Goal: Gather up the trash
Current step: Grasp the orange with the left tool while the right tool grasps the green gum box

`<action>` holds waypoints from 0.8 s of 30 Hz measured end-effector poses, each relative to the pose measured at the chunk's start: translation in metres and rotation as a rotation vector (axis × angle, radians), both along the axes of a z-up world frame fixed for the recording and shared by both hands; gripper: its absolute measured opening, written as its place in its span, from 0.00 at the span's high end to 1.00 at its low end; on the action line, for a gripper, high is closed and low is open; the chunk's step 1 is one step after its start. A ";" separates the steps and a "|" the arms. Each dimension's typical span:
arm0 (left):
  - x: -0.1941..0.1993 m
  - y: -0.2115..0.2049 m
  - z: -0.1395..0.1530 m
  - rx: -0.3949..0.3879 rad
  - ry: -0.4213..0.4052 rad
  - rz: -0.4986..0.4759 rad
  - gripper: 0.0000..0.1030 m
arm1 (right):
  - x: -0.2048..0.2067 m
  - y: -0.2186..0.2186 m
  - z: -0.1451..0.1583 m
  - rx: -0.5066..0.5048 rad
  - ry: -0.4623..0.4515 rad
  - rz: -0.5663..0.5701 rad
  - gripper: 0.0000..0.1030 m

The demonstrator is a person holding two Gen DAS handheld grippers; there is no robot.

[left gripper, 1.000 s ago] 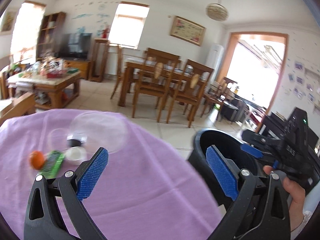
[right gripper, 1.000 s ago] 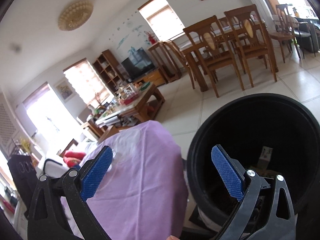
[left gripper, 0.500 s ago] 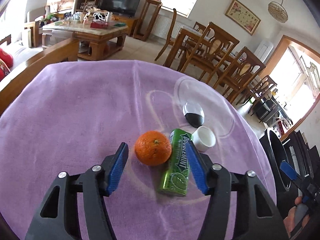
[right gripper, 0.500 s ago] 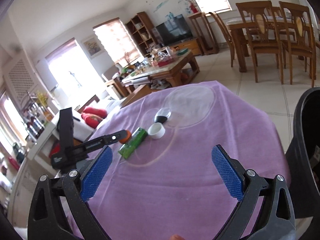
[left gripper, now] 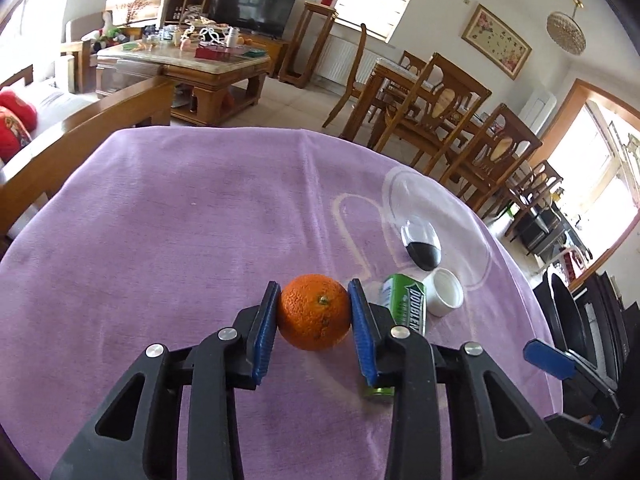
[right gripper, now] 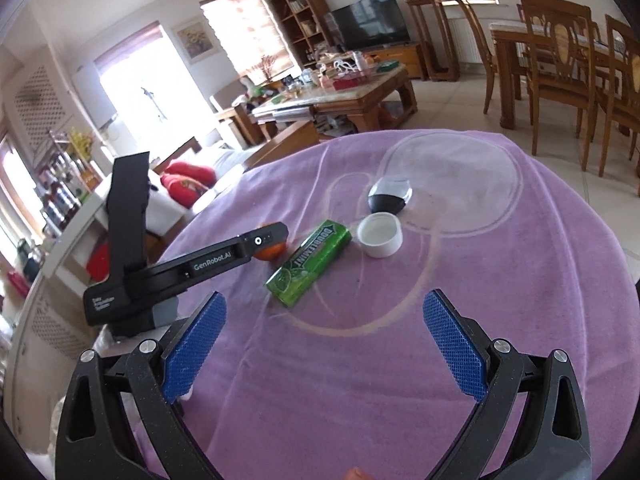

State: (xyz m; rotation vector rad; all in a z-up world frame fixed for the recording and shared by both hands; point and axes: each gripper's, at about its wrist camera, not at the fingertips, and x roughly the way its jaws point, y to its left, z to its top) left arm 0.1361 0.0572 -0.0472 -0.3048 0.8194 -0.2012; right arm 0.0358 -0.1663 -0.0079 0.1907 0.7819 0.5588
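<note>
An orange (left gripper: 314,312) sits on the purple tablecloth (left gripper: 180,220), and my left gripper (left gripper: 314,320) is shut on it, both blue pads against its sides. A green gum pack (left gripper: 406,310) lies just right of it, partly hidden by the right finger. A white cap (left gripper: 444,292) and a small black and clear dome (left gripper: 422,244) lie beyond. In the right wrist view my right gripper (right gripper: 324,340) is open and empty above the cloth, short of the gum pack (right gripper: 310,266), the cap (right gripper: 380,236) and the dome (right gripper: 390,196). The orange (right gripper: 270,252) is mostly hidden behind the left gripper's body.
A black trash bin (left gripper: 568,320) stands off the table's right edge. A large clear plastic lid (right gripper: 456,172) lies flat at the table's far side. Wooden dining chairs (left gripper: 452,120), a coffee table (left gripper: 188,68) and a sofa surround the round table.
My left gripper moved forward over the orange and closed on it. My right gripper came further over the table, off the bin, and stays open.
</note>
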 end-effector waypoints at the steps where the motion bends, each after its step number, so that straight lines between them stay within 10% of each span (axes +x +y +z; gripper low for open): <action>1: -0.001 0.007 0.002 -0.007 -0.009 0.024 0.67 | 0.005 0.009 -0.001 -0.019 0.007 0.000 0.05; 15: -0.017 0.051 0.018 -0.092 -0.108 0.173 0.66 | 0.051 0.099 -0.028 -0.308 0.047 -0.047 0.28; 24: -0.018 0.052 0.018 -0.100 -0.106 0.169 0.66 | 0.050 0.094 -0.028 -0.333 0.007 -0.006 0.70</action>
